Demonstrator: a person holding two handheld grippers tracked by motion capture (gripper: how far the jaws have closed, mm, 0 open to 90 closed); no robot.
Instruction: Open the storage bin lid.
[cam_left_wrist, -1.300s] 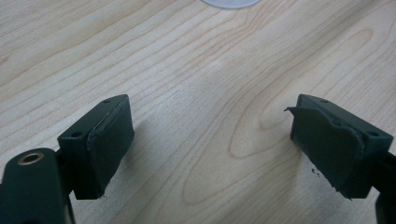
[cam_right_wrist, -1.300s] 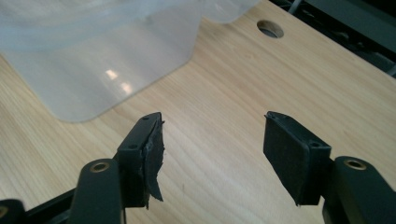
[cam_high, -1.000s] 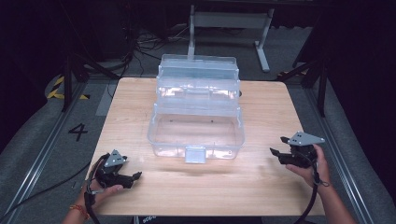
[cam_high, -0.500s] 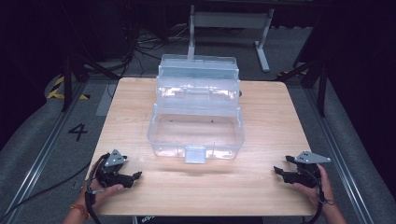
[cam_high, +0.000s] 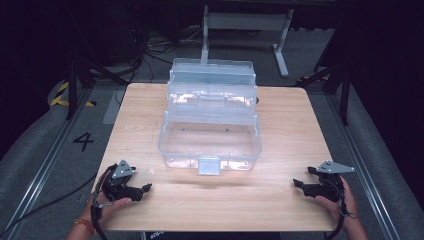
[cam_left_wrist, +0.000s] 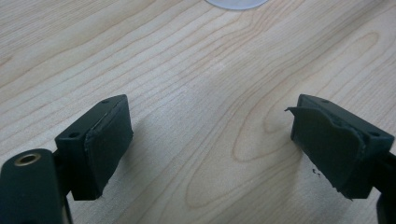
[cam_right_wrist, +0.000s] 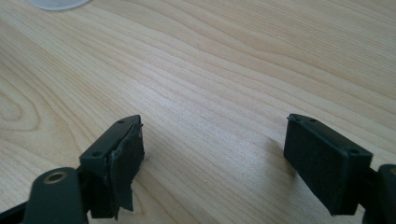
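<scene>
A light wooden square table (cam_high: 300, 130) stands on a grey floor (cam_high: 40, 155). At its 12 o'clock stands a grey metal frame (cam_high: 245, 22), and at 9 o'clock the floor bears a black painted number four (cam_high: 83, 141).

A clear tiered box (cam_high: 210, 135) stands open mid-surface (cam_high: 280, 200), blocking the centre. Bare wood runs along the near edge between the left claw (cam_high: 145, 189) and right claw (cam_high: 298, 184), both well apart from the box. Strips to either side of the box lie free.
</scene>
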